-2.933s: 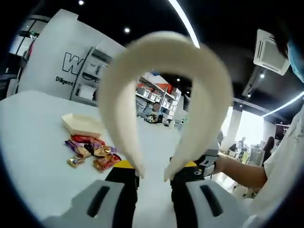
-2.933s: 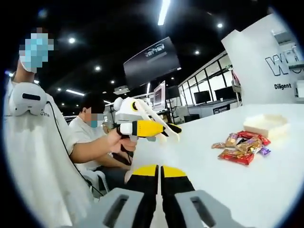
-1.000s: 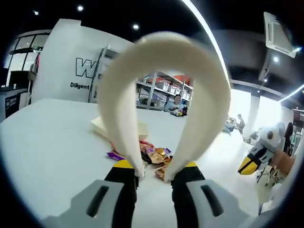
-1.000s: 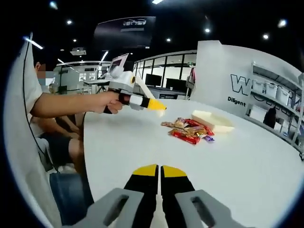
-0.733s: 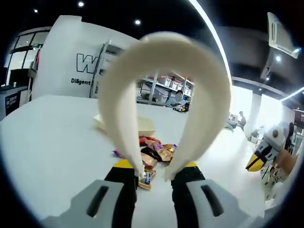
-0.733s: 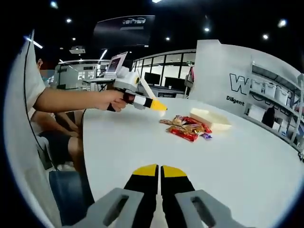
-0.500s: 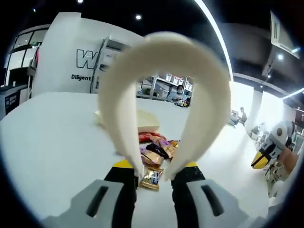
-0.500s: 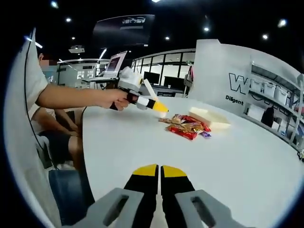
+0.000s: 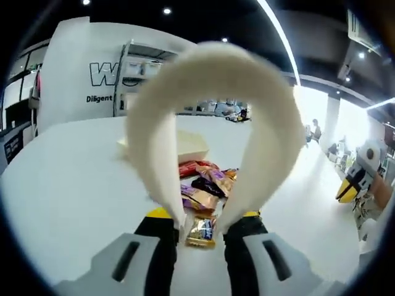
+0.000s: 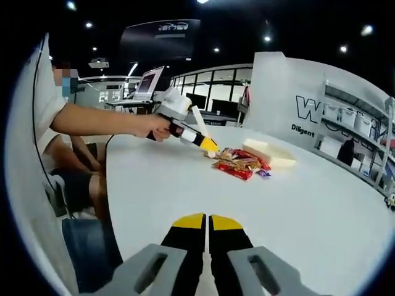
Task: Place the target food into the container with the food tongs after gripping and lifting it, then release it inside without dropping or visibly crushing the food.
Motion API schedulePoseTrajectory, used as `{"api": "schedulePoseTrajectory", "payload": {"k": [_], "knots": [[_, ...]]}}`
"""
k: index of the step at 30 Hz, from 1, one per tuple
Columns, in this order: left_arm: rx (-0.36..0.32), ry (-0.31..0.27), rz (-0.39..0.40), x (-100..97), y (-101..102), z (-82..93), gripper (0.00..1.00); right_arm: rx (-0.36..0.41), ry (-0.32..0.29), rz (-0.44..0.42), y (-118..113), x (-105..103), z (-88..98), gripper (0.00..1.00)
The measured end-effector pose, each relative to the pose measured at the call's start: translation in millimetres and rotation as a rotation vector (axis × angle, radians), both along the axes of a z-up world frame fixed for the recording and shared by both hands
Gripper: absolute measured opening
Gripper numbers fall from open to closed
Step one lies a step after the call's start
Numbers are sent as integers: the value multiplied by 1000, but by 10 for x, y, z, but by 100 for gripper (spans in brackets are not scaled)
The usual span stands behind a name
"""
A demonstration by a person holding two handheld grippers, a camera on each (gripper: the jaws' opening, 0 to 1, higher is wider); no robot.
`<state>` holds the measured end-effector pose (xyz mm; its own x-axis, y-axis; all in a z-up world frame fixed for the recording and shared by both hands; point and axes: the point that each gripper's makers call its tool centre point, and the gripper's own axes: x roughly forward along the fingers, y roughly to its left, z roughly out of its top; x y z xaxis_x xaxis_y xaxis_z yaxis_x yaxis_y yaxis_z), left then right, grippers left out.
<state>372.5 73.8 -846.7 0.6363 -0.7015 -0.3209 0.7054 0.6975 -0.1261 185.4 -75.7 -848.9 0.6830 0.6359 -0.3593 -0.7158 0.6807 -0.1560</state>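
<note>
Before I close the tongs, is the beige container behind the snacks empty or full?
Cannot tell. The container sits open-topped behind the snack pile, but both views look at it from low down, so its inside is hidden. No snack pokes above its rim.

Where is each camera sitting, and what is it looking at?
Left gripper view: rides on the left gripper, low over the white table, looking along the cream food tongs it holds at the pile of wrapped snacks and the cream container; the right gripper shows far right.
Right gripper view: rides on the right gripper, further back, facing across the table; the person's arm holds out the left gripper.
Both share the snacks, container and table.
</note>
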Motion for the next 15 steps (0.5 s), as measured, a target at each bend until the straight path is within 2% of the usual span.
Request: {"api": "schedulePoseTrajectory", "payload": {"k": [4, 6, 7, 8, 11, 13, 15], "knots": [[40, -11, -7, 2, 27, -19, 22, 1, 0, 1, -2, -1, -2, 0], [24, 28, 11, 21, 40, -18, 21, -4, -2, 6, 11, -3, -10, 0], [29, 25, 7, 26, 40, -15, 20, -7, -2, 8, 18, -3, -13, 0], [64, 12, 6, 31, 50, -25, 20, -9, -4, 11, 29, -4, -15, 0], [42, 53, 37, 47, 52, -22, 19, -12, -9, 18, 43, -8, -5, 0], [51, 36, 55, 88, 114, 14, 20, -12, -12, 18, 38, -15, 3, 0], [-19, 66, 55, 95, 116, 109, 20, -12, -13, 12, 17, -22, 3, 0]]}}
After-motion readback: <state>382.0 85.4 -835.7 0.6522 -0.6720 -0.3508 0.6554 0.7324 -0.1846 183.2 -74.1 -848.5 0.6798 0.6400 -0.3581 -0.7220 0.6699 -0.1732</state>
